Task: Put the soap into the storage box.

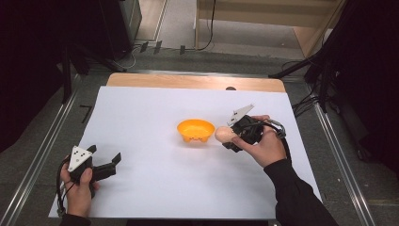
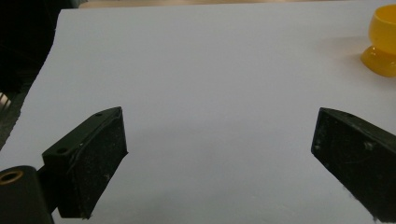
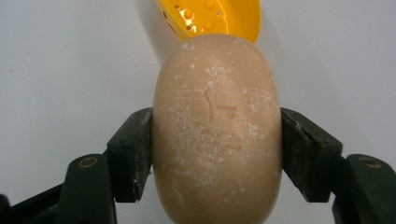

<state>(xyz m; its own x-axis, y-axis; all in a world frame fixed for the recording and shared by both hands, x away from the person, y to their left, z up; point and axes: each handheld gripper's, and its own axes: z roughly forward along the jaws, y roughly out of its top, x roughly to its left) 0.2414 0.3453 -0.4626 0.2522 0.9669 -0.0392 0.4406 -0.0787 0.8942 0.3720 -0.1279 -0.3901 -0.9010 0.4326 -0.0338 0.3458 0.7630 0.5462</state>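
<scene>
At the near left edge of the white sheet [image 1: 150, 183] the left gripper [image 1: 104, 164] rests with its jaws wide apart and nothing between them, with much free sheet around it. Further right stands one orange bowl [image 1: 195, 130], and just beside it the right gripper [image 1: 231, 136] is clamped on one beige soap bar [image 1: 224, 134]. The sheet covers a wooden table [image 1: 188, 81] in a dark room.

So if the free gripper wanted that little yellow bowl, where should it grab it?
Probably the rim of the yellow bowl, coming from above with one jaw inside and one outside. It stands upright and open, and its narrow foot sits too low on the table to pinch easily.
</scene>
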